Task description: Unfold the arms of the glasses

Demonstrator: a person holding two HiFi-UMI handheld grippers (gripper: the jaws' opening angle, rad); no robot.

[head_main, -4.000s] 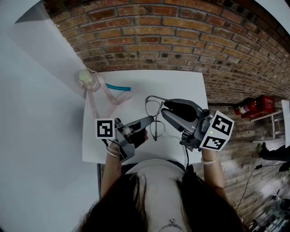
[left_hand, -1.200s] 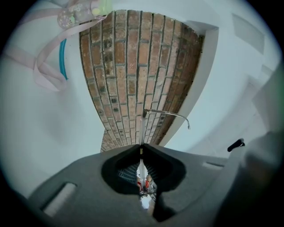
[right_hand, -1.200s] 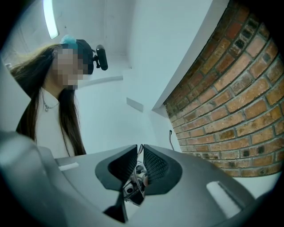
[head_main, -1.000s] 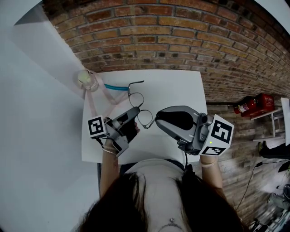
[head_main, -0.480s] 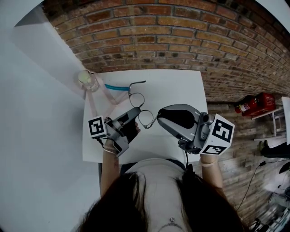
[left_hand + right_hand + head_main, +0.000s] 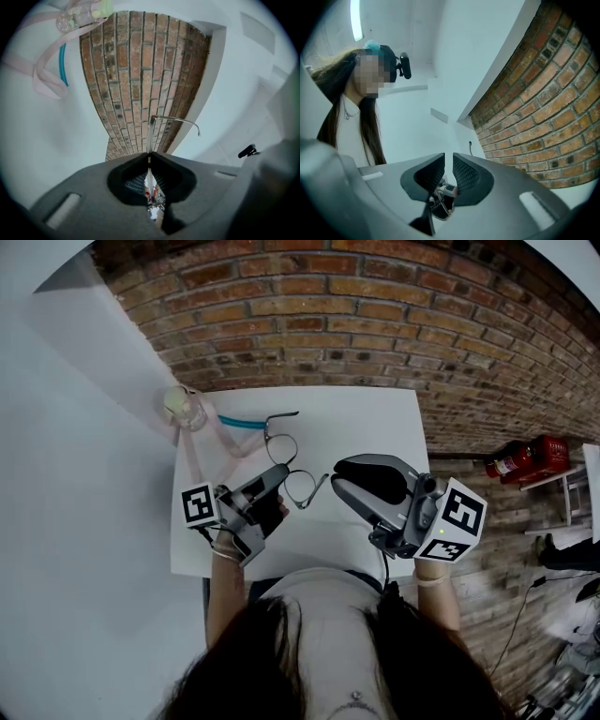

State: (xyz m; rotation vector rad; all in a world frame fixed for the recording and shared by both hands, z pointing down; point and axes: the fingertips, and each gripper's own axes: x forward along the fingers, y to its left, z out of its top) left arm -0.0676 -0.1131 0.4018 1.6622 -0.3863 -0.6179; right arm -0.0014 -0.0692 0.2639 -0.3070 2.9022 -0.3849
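The glasses [image 6: 284,457] are gripped by the frame in the left gripper [image 6: 280,470] above a white table [image 6: 375,423] — the right gripper [image 6: 339,474], jaws slightly parted and empty, is held just beside them — with a jar [image 6: 183,406], pink ribbon [image 6: 225,442] and blue strip [image 6: 242,421] behind.

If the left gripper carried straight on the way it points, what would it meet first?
Probably the brick wall beyond the table; the left gripper, shut on the glasses, has nothing else straight ahead, though depth is unclear.
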